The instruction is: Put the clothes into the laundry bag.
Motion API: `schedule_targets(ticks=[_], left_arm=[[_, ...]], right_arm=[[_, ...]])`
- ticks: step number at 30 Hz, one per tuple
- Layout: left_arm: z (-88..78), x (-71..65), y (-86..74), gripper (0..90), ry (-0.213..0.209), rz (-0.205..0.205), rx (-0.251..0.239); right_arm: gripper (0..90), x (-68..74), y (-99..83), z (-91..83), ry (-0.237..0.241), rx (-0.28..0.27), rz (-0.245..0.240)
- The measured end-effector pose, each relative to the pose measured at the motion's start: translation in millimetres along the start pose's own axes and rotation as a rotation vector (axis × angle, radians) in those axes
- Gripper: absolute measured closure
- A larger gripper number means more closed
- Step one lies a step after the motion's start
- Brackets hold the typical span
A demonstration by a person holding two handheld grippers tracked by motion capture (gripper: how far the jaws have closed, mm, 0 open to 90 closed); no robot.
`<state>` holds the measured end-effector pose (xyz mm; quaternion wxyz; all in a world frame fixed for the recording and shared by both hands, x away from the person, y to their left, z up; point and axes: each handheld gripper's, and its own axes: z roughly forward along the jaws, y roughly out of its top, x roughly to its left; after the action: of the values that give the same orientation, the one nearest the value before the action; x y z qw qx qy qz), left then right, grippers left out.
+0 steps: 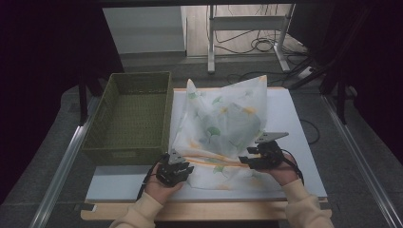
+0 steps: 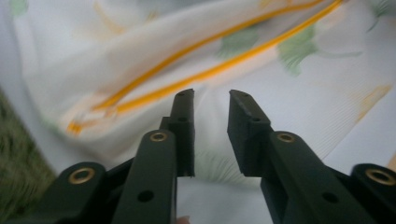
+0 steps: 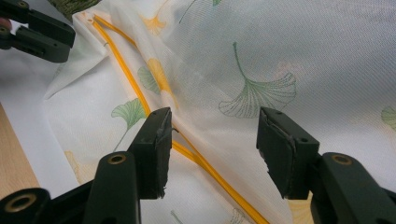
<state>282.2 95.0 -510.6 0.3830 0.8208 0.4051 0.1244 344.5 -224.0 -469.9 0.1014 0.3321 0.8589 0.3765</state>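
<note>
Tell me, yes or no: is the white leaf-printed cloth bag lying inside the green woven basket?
No: the white leaf-printed cloth bag lies on the white board, beside the green woven basket.

Tabletop: white sheet over a pale wood board, the wood edge showing along the near side. Grey carpeted floor around it. Metal rails run along both sides of the tabletop. Beyond the far edge: a white metal stand on pale flooring, with loose black cables coiled about its feet. Dark curtains close off both flanks. Light is dim and even.
</note>
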Motion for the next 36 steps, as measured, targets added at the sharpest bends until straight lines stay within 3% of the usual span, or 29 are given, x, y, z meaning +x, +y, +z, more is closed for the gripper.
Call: schedule_targets(ticks=[3, 5, 8, 12, 17, 22, 29, 36], left_arm=[[12.8, -12.7, 6.4, 74.5, -0.022, 0.043, 0.036], [25.7, -19.6, 7.9, 72.2, 0.015, 0.087, 0.079], [37.2, -21.4, 7.8, 69.5, 0.035, 0.093, 0.119], [34.4, -15.0, 5.9, 66.2, 0.074, 0.077, 0.118], [22.9, -1.5, -5.1, 64.5, 0.082, 0.035, 0.111], [15.1, 6.0, -12.9, 62.7, 0.094, 0.009, 0.109], [11.7, 8.5, -16.9, 61.8, 0.085, -0.011, 0.103], [6.7, 9.1, -20.6, 59.6, 0.072, -0.025, 0.091]], right_arm=[[45.8, 0.2, -0.1, 0.9, 0.001, 0.002, 0.001], [45.9, 0.7, -0.1, 1.4, 0.003, 0.006, -0.003], [45.9, 1.1, -0.1, 1.5, 0.002, 0.004, -0.004], [46.0, -0.7, -0.6, 0.9, -0.003, 0.003, 0.001], [45.9, 1.6, -0.2, 3.1, 0.004, 0.009, -0.006], [45.5, 11.8, 4.3, 11.6, 0.027, 0.030, -0.056], [44.5, 9.8, 1.9, 12.4, 0.046, 0.050, -0.067], [40.0, 18.4, 2.7, 26.6, 0.057, 0.090, -0.129]])
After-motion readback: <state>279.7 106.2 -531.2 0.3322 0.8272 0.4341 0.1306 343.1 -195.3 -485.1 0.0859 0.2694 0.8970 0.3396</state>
